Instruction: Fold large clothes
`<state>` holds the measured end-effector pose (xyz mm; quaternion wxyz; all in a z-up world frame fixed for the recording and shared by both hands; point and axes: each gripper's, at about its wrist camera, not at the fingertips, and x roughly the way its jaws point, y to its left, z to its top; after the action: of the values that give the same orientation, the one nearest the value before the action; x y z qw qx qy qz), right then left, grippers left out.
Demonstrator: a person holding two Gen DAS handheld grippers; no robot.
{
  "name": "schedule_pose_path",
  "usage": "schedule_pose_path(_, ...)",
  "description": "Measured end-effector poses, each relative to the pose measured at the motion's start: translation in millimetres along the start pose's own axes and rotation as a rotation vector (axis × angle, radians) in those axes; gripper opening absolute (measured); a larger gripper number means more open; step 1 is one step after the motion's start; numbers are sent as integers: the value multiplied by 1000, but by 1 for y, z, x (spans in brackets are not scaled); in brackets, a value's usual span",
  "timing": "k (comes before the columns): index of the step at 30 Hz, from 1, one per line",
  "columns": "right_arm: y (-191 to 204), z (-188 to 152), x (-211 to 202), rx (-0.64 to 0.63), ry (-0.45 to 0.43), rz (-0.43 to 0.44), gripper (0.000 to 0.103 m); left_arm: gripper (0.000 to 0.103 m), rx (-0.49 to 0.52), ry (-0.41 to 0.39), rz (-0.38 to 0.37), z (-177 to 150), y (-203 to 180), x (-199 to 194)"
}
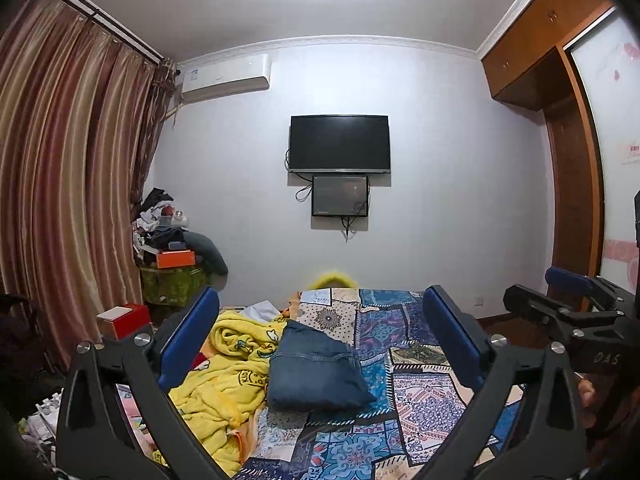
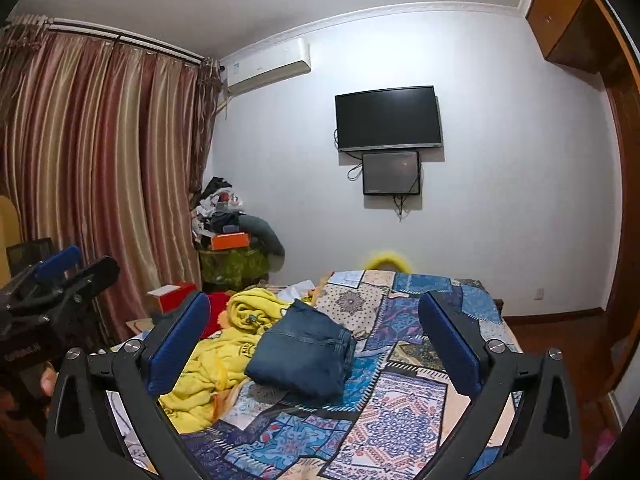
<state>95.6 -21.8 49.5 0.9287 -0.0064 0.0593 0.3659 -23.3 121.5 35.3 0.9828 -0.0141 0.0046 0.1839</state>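
Both our left gripper [image 1: 320, 340] and right gripper [image 2: 314, 340] hang released, holding nothing. The folded jeans [image 1: 316, 368] lie ahead between the jaws; the yellow robe [image 1: 218, 392], left of them, looks soft, bulky; we'd pinch its collar.

dark blue denim jeans [image 1: 318, 368] – yellow printed robe [image 1: 224, 376] – blue patchwork bedspread [image 1: 400, 400]

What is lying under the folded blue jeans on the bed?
The folded blue jeans rest on the patchwork bedcover, with their left edge beside or slightly over the yellow garment. Whatever lies directly beneath them is covered.
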Motion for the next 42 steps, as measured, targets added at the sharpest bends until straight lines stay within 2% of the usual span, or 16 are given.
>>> schedule_pose_path(14,-3,-6,-5,-6,0,-10,103,102,-8,30,-6,-10,-1,9)
schedule_pose_path(42,-6,-4,-9,8,21,-5,103,102,-11,38,-19,-12,0,15)
